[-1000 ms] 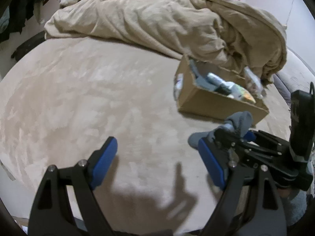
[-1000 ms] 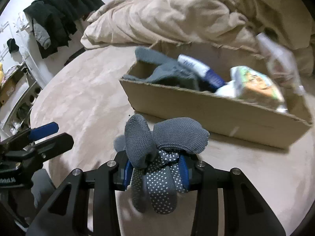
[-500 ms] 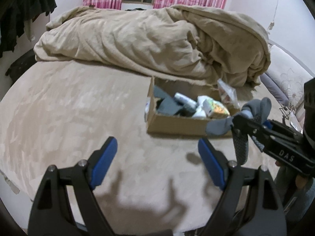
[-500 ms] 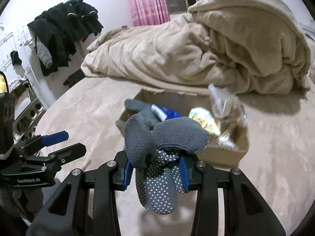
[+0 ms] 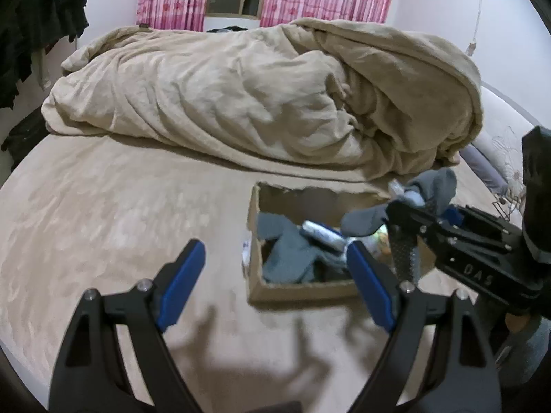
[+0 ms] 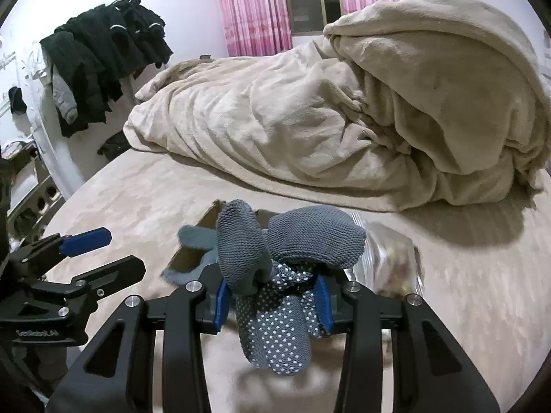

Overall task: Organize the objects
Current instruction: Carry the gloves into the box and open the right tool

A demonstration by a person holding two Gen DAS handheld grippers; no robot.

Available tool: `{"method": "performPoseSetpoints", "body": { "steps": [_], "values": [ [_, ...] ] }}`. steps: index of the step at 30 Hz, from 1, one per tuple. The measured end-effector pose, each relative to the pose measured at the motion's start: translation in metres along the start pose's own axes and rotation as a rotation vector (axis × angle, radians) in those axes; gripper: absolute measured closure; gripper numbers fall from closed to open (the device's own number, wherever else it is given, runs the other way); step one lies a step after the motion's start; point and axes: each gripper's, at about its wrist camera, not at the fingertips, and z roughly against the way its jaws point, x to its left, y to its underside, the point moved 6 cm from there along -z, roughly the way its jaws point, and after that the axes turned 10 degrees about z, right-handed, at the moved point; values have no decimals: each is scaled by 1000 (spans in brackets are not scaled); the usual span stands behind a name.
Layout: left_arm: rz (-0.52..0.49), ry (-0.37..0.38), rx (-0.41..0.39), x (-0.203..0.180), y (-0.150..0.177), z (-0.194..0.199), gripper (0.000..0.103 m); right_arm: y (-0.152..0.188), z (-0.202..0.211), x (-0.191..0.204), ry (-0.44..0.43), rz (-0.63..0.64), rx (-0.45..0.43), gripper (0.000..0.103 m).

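Right hand-held gripper [image 6: 272, 301] clamped on grey dotted sock [image 6: 275, 323], toe hanging below jaws. Cardboard box [image 6: 203, 237] just ahead, partly hidden. Left hand-held gripper [image 6: 100, 251] at far left, jaws apart. Beige duvet [image 6: 344, 103] well beyond.

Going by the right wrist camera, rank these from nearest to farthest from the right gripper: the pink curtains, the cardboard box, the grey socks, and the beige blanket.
1. Grey socks, clamped in the right gripper.
2. Cardboard box, just beyond on the bed.
3. Beige blanket, heaped behind the box.
4. Pink curtains, on the back wall.
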Motion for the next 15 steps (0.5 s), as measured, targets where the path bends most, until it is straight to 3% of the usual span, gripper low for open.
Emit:
{"method": "performPoseSetpoints", "body": {
  "steps": [15],
  "values": [
    [44,-21,51,30,-11,-63,18,4,-84,-10,16,-6,88,59]
  ]
}}
